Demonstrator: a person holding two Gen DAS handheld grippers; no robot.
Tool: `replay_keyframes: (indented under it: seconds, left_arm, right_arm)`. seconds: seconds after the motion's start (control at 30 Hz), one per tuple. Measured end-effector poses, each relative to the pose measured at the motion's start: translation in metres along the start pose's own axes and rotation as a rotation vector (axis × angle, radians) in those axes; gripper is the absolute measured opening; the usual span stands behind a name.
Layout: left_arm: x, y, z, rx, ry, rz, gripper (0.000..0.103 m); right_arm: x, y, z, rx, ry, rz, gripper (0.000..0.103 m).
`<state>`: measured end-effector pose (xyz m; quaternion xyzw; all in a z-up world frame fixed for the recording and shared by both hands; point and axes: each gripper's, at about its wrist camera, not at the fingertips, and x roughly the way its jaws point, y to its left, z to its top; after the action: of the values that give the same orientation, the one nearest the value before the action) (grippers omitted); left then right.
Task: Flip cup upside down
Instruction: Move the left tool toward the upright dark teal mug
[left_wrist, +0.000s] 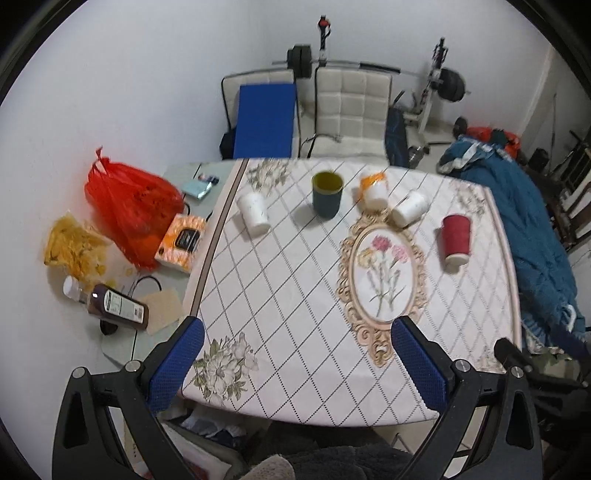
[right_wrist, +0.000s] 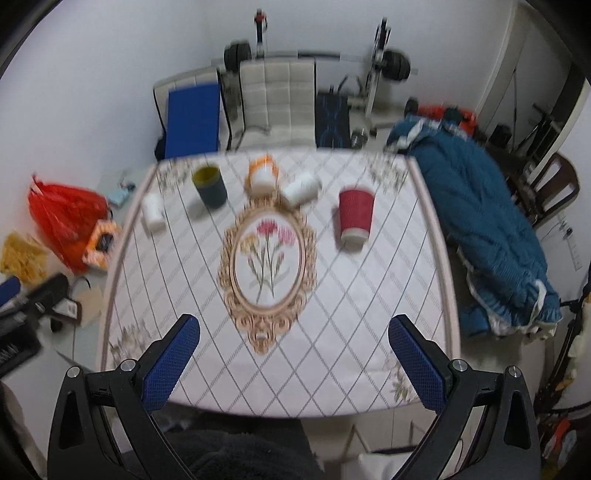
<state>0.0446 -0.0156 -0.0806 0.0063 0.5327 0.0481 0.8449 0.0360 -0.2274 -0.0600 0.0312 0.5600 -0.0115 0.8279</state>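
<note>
A dark teal cup (left_wrist: 327, 193) (right_wrist: 210, 185) with a yellow inside stands upright, mouth up, at the far side of the table. A red ribbed paper cup (left_wrist: 455, 239) (right_wrist: 355, 215) stands at the right with its wide end up and white rim down. A white cup (left_wrist: 252, 211) (right_wrist: 153, 211), an orange-and-white cup (left_wrist: 375, 190) (right_wrist: 263, 176) and a white cup on its side (left_wrist: 409, 208) (right_wrist: 301, 189) are in the same row. My left gripper (left_wrist: 295, 330) and right gripper (right_wrist: 293, 326) are open and empty, above the near table edge.
The table (left_wrist: 295, 295) (right_wrist: 362, 314) has a diamond-patterned cloth with a flower medallion. Left of it lie a red plastic bag (left_wrist: 129, 206), a tissue pack (left_wrist: 181, 242) and a brown bottle (left_wrist: 110, 302). A blue quilt (right_wrist: 480, 221) lies at the right. Chairs (left_wrist: 351, 107) stand behind.
</note>
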Motion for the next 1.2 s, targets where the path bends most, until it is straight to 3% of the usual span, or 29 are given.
replay_keyframes:
  seconds: [0.33, 0.6, 0.97, 1.2]
  left_arm:
    - [0.080, -0.002, -0.007, -0.012, 0.144, 0.053, 0.103]
    - [0.138, -0.002, 0.012, 0.020, 0.190, 0.037, 0.103]
    - [0.213, -0.006, 0.076, 0.056, 0.097, -0.030, 0.103]
    - [0.263, -0.015, 0.107, 0.079, -0.002, -0.017, 0.103]
  right_arm:
    - [0.135, -0.013, -0.027, -0.027, 0.248, 0.050, 0.103]
    - [0.199, -0.020, -0.039, 0.025, 0.391, 0.045, 0.103]
    - [0.257, -0.018, -0.009, 0.105, 0.435, -0.026, 0.103]
    - [0.287, -0.012, 0.017, 0.106, 0.409, -0.080, 0.103]
